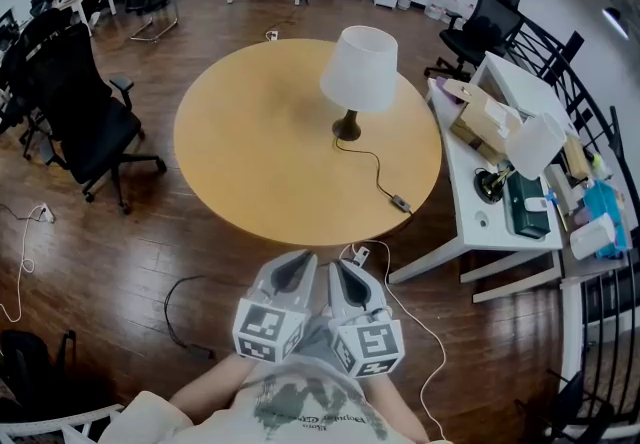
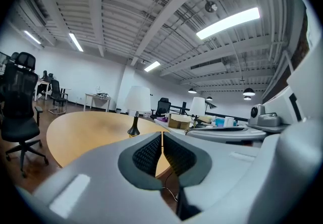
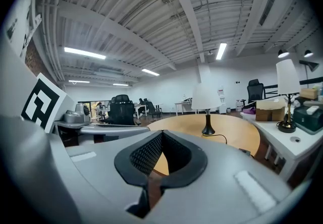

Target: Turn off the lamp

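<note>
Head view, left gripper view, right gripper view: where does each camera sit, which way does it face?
Head view: on the person's head, steeply down at the round table and lamp; shirt, left gripper and right gripper show at bottom.
Left gripper view: on the left gripper, roughly level across the table toward the lamp; own shut jaws show.
Right gripper view: on the right gripper, facing likewise; own shut jaws show.
Shared: both gripper views see the lamp on the table.
</note>
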### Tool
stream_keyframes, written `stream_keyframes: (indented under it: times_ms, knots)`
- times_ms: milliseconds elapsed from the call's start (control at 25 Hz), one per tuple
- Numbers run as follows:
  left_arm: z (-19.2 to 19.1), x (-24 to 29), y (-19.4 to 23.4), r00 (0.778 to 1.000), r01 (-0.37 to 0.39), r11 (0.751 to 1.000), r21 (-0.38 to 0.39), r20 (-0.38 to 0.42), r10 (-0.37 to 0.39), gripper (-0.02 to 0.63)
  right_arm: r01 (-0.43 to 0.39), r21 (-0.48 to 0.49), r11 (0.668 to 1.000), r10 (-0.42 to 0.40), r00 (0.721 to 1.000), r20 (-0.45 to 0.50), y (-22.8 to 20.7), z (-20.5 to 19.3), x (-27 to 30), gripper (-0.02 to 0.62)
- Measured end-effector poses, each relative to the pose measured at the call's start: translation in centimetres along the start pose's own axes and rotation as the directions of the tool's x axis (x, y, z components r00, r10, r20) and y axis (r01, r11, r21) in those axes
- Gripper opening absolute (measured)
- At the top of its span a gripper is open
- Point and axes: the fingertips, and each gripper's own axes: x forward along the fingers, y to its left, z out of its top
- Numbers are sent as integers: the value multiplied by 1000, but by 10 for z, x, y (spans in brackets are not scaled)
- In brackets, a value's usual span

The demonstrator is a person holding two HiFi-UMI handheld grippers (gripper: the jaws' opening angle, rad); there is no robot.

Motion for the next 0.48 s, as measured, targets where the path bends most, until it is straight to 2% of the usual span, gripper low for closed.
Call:
stream_keyframes:
  times_ms: [480]
  knots:
    - [1, -3, 0, 1000, -1, 1000, -4, 9, 1, 11, 4, -13, 1000, -4, 1000, 2, 3, 1, 0, 0]
